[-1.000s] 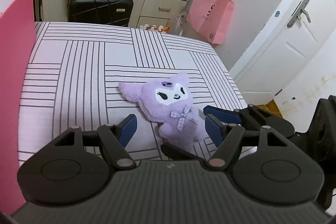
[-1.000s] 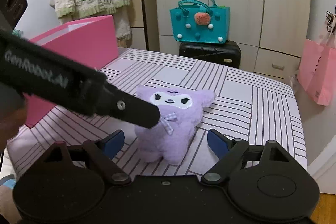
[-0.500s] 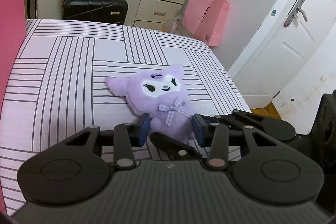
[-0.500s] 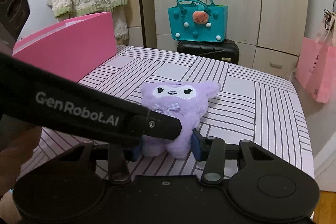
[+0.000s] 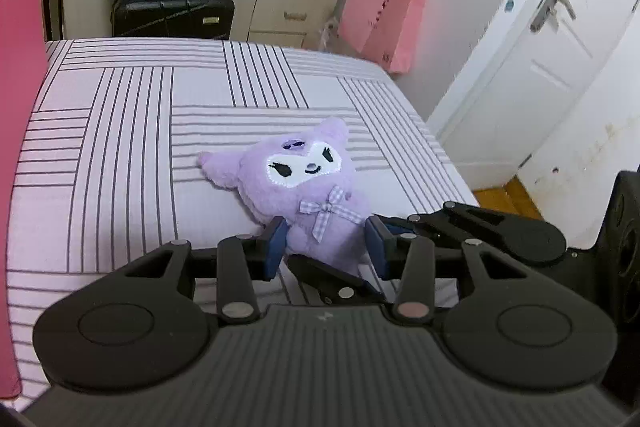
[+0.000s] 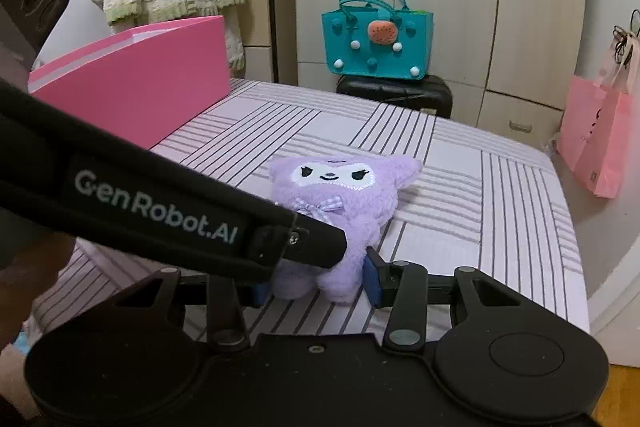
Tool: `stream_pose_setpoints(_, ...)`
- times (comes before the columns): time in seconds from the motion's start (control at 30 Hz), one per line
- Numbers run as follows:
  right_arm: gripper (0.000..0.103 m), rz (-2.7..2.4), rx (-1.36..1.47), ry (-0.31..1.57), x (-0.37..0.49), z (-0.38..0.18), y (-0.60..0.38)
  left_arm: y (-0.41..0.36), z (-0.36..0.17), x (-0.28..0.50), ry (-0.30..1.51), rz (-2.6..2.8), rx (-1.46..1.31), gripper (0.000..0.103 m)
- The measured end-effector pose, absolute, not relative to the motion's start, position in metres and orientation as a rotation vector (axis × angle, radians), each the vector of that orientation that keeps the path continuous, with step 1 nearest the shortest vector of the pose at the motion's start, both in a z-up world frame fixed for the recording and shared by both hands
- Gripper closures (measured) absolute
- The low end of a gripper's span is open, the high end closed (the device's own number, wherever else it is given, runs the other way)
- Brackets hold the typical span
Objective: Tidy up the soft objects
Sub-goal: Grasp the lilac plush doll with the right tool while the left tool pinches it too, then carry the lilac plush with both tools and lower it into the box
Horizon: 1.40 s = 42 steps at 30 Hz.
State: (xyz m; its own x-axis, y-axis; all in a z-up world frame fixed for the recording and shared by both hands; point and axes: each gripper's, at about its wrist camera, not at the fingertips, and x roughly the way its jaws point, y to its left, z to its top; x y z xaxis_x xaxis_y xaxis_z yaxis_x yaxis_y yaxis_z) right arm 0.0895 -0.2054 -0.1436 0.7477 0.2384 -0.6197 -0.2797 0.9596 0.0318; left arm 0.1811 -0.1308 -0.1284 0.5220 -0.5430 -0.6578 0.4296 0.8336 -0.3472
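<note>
1. Where we're at: the purple plush (image 5: 310, 195) is lying face-up on the striped bedsheet (image 5: 120, 131), roughly mid-bed, with both grippers crowded around its lower half.

2. Our left gripper (image 5: 326, 247) has its blue pads pressed against either side of the plush's body just under the gingham bow, so we'd call that clamped on the toy. It doesn't look lifted yet, though; the back of it seems to rest on the sheet.

3. Our right gripper (image 6: 316, 281) is pinching the plush's legs too. Its right pad touches the fur; the left pad is mostly hidden behind the other gripper's arm, but the gap is plush-width, so we read it as gripping.

4. The pink box (image 6: 136, 83) sits on the bed at the left edge, well apart from the toy. We're guessing that's the destination.

5. So: grasp done, lift and drop-off left. We can't see inside the box.
</note>
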Motion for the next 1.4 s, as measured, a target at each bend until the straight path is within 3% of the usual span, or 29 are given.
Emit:
stream_pose_setpoints(0.63,0.054,0.39,-0.106,0.629,0.031,-0.102,-0.179,-0.105,-0.088,0.122,0.863,-0.601,-0.07,0.061)
stream_pose_setpoints(1.4,0.054,0.627,-0.237,0.474,0.037,-0.008,-0.061,0.027,0.006,0.061,0.682,-0.525,-0.02,0.061)
